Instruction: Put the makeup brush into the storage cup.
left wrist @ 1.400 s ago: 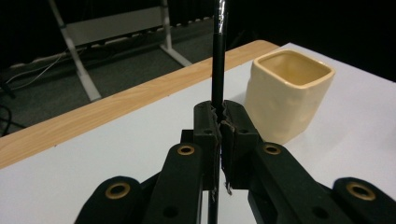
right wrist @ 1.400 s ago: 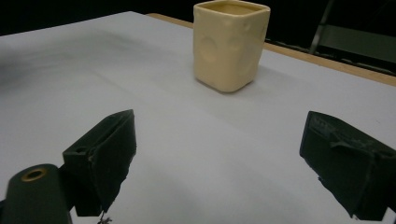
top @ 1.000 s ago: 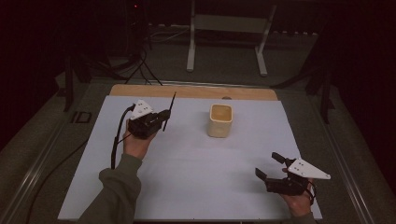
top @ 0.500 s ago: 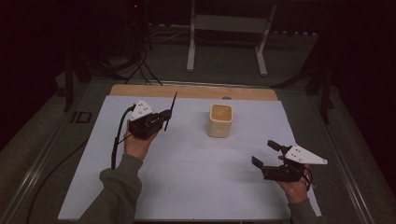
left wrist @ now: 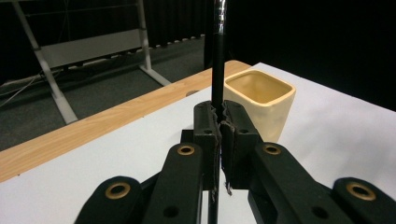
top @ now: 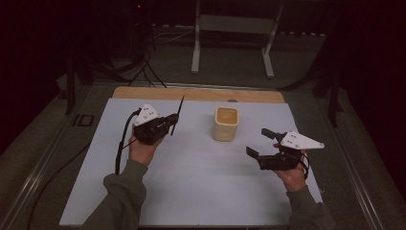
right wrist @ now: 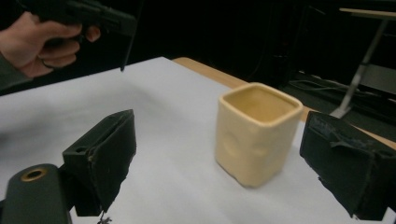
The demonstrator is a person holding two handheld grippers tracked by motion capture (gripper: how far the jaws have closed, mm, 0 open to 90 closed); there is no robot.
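A cream square cup (top: 226,123) stands upright and empty on the white sheet, right of centre. My left gripper (top: 167,125) is held left of the cup, shut on a thin black rod (top: 179,109) that points up and away. In the left gripper view the rod (left wrist: 217,65) rises from the closed jaws (left wrist: 218,122), with the cup (left wrist: 259,100) beyond at the right. My right gripper (top: 259,142) is open, just right of and nearer than the cup. In the right gripper view the cup (right wrist: 254,133) stands ahead of the wide-apart jaws (right wrist: 224,163), untouched.
The white sheet (top: 191,182) covers the table, with a wooden strip (top: 191,93) along its far edge. A metal stand (top: 234,24) is on the floor beyond. A black cable (top: 119,148) trails from the left gripper. The left hand (right wrist: 37,44) shows in the right gripper view.
My right gripper has moved forward and left, toward the cup, and stays open. The left gripper and its rod have not moved.
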